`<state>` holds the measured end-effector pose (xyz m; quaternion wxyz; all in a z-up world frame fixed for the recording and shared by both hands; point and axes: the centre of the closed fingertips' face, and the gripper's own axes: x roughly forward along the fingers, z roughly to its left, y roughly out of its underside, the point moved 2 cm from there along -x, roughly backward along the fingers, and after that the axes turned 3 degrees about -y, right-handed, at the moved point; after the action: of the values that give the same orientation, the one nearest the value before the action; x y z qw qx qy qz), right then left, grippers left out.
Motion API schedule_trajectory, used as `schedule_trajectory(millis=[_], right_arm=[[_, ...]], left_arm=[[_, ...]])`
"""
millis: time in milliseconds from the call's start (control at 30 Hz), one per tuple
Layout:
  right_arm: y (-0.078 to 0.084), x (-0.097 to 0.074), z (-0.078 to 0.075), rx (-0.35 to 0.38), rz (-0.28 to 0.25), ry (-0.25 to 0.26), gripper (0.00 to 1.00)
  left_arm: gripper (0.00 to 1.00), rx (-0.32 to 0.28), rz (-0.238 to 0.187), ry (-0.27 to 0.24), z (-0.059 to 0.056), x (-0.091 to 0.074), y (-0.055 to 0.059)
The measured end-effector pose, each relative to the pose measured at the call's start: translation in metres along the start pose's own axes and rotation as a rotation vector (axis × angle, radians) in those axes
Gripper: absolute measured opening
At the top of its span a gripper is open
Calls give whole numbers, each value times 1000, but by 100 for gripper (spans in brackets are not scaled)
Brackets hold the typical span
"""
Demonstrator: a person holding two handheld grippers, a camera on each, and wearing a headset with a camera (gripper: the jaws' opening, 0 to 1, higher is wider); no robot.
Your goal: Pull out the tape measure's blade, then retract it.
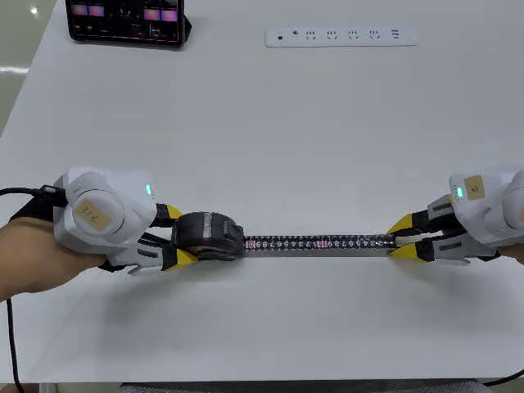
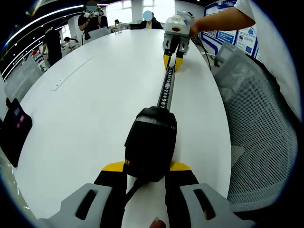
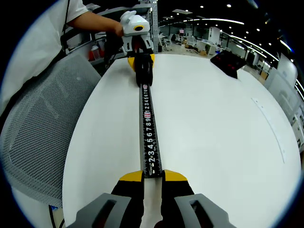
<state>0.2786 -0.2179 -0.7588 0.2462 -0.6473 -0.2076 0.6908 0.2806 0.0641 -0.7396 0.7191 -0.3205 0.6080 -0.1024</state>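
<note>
Black tape measure (image 1: pixel 209 236) has dark numbered blade (image 1: pixel 319 243) stretched straight.

The left claw (image 1: pixel 180 237) clamps the tape measure (image 1: pixel 210 235); its blade (image 1: pixel 319 243) stretches right over the white table (image 1: pixel 262 139) into the closed right claw (image 1: pixel 400 237).

The table (image 1: pixel 246 147) is bare across the frame's middle. Low in the frame the blade (image 1: pixel 319 243) stretches as a bar from the case (image 1: pixel 211 236), clamped in the left gripper (image 1: pixel 182 236), to the right gripper (image 1: pixel 401 237) pinching its tip. A tablet (image 1: pixel 127 20) sits upper left, a strip (image 1: pixel 340 36) upper right of centre.
</note>
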Motion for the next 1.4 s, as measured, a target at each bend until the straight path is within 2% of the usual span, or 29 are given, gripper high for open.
schedule_trajectory(millis=[867, 1033, 1400], right_arm=[[23, -22, -2, 25, 63, 4, 9], [23, -20, -2, 28, 83, 0, 9], [24, -19, -2, 41, 90, 7, 10]], left_arm=[[25, 2, -1, -1, -2, 0, -2], [25, 1, -1, -6, -2, 1, -3], [26, -17, -17, -13, -2, 1, -4]])
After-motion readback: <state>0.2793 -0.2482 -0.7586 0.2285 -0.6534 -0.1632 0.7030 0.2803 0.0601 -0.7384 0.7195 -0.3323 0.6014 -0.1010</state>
